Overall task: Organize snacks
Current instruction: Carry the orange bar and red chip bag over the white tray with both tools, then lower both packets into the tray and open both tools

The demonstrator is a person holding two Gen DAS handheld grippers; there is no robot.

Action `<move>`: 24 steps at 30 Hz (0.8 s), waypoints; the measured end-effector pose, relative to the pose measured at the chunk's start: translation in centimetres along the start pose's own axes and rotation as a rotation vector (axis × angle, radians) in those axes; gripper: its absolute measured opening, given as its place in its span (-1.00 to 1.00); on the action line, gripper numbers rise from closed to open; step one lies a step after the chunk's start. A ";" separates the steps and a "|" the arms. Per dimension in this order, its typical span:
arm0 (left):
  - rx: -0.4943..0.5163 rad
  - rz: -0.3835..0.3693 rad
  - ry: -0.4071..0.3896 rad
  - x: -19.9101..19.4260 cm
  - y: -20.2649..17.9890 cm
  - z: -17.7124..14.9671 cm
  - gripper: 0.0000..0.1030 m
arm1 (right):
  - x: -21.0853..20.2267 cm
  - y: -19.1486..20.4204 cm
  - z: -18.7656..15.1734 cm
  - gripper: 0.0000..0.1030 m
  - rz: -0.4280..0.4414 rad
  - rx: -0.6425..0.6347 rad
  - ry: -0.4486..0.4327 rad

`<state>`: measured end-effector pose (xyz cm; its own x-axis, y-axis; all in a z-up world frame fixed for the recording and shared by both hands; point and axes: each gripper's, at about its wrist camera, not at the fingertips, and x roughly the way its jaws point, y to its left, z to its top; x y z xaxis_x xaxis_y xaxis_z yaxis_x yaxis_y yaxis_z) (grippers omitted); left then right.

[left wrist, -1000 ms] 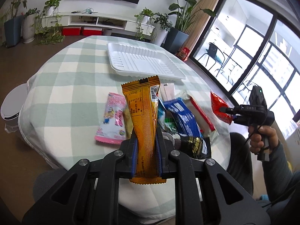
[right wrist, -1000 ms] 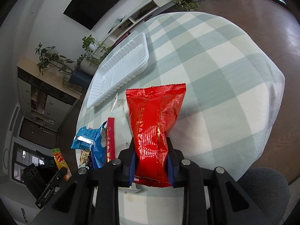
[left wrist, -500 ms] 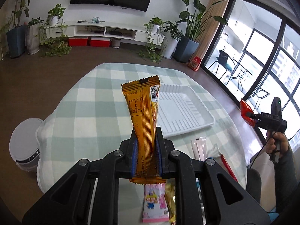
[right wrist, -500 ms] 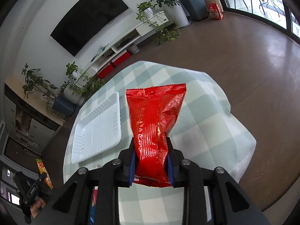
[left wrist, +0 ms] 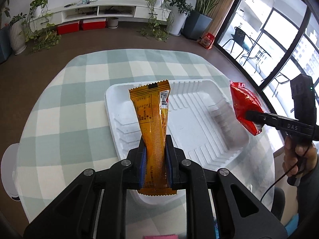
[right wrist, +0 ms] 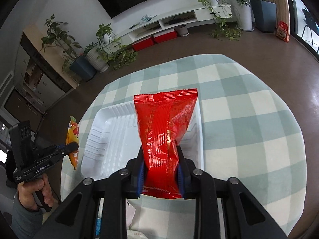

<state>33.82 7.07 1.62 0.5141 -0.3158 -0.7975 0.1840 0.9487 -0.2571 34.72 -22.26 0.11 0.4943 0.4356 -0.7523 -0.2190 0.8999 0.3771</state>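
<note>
The left gripper is clamped on an orange snack packet, which sticks up past its jaws above the white plastic tray on the checked tablecloth. The right gripper pinches a red snack bag over the tray's right side. Nothing lies between either packet and the tray below
</note>
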 end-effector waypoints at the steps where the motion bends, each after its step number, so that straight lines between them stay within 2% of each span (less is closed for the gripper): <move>1: 0.009 0.010 0.010 0.6 -0.2 0.1 -0.72 | 0.8 0.1 0.1 -0.44 -0.009 -0.011 0.011; 11: 0.070 0.081 0.074 6.0 -0.3 -0.2 -0.71 | 4.5 -0.8 -0.8 -0.44 -0.096 -0.040 0.084; 24: 0.092 0.121 0.105 8.2 -0.5 -0.4 -0.68 | 5.1 -0.4 -1.8 -0.34 -0.127 -0.073 0.070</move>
<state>37.59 4.04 -4.99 0.4481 -0.1913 -0.8732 0.2044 0.9729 -0.1083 35.81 -20.34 -4.81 0.4623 0.3163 -0.8284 -0.2206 0.9459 0.2380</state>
